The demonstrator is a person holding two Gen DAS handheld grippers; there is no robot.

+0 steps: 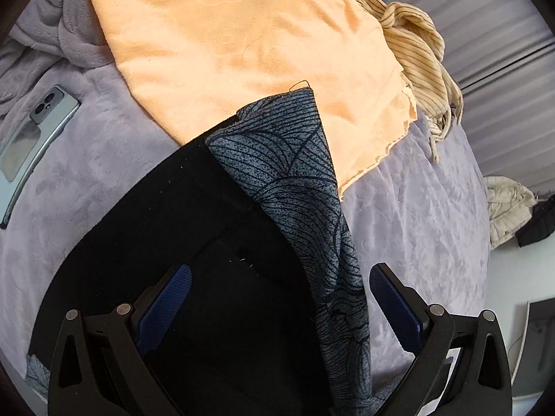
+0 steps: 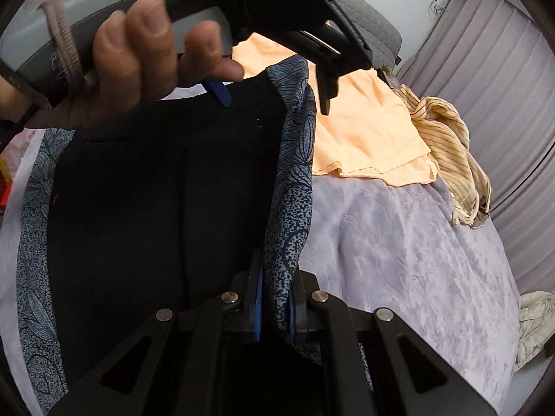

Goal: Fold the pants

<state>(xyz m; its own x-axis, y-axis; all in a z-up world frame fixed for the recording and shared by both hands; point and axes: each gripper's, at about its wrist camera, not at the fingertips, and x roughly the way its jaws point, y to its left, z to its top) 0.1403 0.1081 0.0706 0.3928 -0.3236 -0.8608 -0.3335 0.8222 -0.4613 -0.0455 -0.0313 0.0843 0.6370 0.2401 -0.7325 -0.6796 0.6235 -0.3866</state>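
Observation:
The pants (image 1: 215, 235) are black with a grey-blue leaf-patterned side panel (image 1: 295, 159). They lie on a lilac plush bed cover, their far end over an orange cloth. My left gripper (image 1: 277, 277) is open, its blue-padded jaws straddling the black cloth and the patterned edge without closing on them. In the right wrist view the pants (image 2: 156, 201) fill the left half. My right gripper (image 2: 275, 298) is shut on the patterned edge (image 2: 295, 173) of the pants. The left gripper (image 2: 274, 100), held in a hand, hovers open over the far end of the pants.
An orange cloth (image 1: 242, 45) lies beyond the pants. A cream striped garment (image 1: 423, 55) is bunched at its right. A phone (image 1: 31, 138) lies on the lilac cover (image 1: 409, 208) at the left. A cream quilted item (image 1: 506, 208) sits off the bed's right edge.

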